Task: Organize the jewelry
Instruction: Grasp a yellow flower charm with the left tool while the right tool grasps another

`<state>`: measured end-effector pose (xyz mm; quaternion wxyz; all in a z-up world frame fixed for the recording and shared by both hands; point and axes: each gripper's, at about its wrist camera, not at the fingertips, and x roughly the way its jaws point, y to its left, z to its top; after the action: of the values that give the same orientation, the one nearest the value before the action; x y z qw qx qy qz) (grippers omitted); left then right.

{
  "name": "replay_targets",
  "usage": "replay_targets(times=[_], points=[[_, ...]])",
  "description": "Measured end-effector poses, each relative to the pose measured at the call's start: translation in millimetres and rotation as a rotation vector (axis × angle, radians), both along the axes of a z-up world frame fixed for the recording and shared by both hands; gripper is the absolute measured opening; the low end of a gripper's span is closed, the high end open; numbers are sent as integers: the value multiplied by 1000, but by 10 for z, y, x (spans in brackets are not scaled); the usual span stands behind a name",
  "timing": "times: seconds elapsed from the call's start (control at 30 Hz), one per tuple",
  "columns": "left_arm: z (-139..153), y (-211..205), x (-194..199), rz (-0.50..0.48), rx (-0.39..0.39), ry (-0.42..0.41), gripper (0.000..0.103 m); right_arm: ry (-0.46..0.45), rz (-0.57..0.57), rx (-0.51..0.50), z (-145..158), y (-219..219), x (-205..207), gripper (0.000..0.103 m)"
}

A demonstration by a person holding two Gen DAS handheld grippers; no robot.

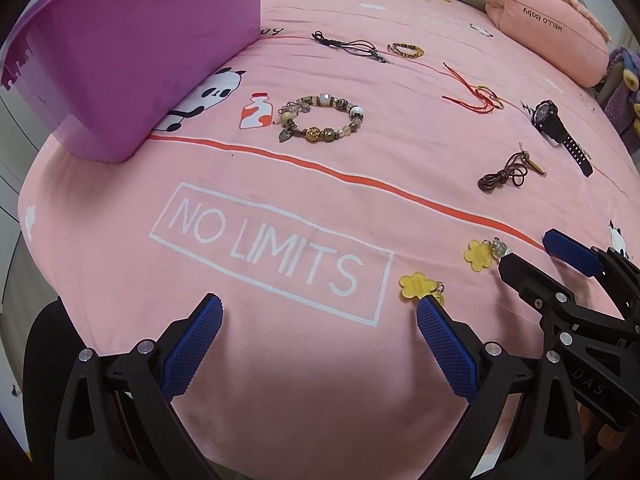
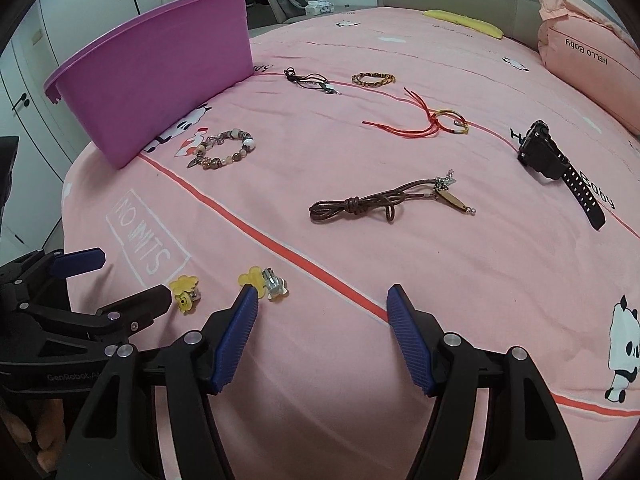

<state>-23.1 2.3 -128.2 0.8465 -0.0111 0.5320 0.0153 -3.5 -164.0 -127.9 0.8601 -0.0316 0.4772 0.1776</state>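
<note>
Jewelry lies spread on a pink bedspread. A beaded charm bracelet [image 1: 320,119] [image 2: 224,150] sits near the purple plastic tub [image 1: 132,52] [image 2: 160,72]. A brown leather cord necklace [image 2: 384,199] [image 1: 508,174], a black watch [image 2: 556,164] [image 1: 560,128], a red string bracelet [image 2: 432,122] [image 1: 476,94], a woven bracelet [image 2: 373,78] [image 1: 406,50] and a dark cord necklace [image 2: 312,80] [image 1: 348,46] lie farther off. Two yellow flower clips [image 1: 416,285] [image 1: 478,254] [image 2: 184,292] [image 2: 264,282] lie close. My left gripper [image 1: 320,320] is open and empty. My right gripper [image 2: 322,308] is open and empty, also showing in the left wrist view [image 1: 532,254].
A pink pillow [image 1: 548,36] [image 2: 592,68] marked "HELLO Baby" lies at the far right. A yellow item [image 2: 464,22] lies at the bed's far edge. White cupboards [image 2: 80,12] stand beyond the bed on the left. The bed's left edge drops off beside the tub.
</note>
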Motion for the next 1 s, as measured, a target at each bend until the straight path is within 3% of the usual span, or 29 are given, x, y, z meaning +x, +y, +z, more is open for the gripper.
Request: replay_targets(times=[0.1, 0.23, 0.63, 0.73, 0.8, 0.9, 1.0], points=[[-34, -3, 6, 0, -5, 1, 95, -5, 14, -11, -18, 17, 23, 64], [-68, -53, 14, -26, -13, 1, 94, -9, 46, -33, -40, 72, 40, 54], [-105, -148, 90, -71, -26, -16, 74, -3, 100, -43, -74, 164, 104, 32], [-100, -159, 129, -82, -38, -27, 63, 2, 101, -21, -74, 156, 122, 24], [-81, -156, 143, -90, -47, -38, 46, 1, 105, -6, -69, 155, 118, 14], [-68, -151, 152, -104, -60, -38, 22, 2, 95, 10, -61, 146, 108, 13], [-59, -126, 146, -116, -83, -32, 11, 1, 74, 31, -50, 115, 93, 13]])
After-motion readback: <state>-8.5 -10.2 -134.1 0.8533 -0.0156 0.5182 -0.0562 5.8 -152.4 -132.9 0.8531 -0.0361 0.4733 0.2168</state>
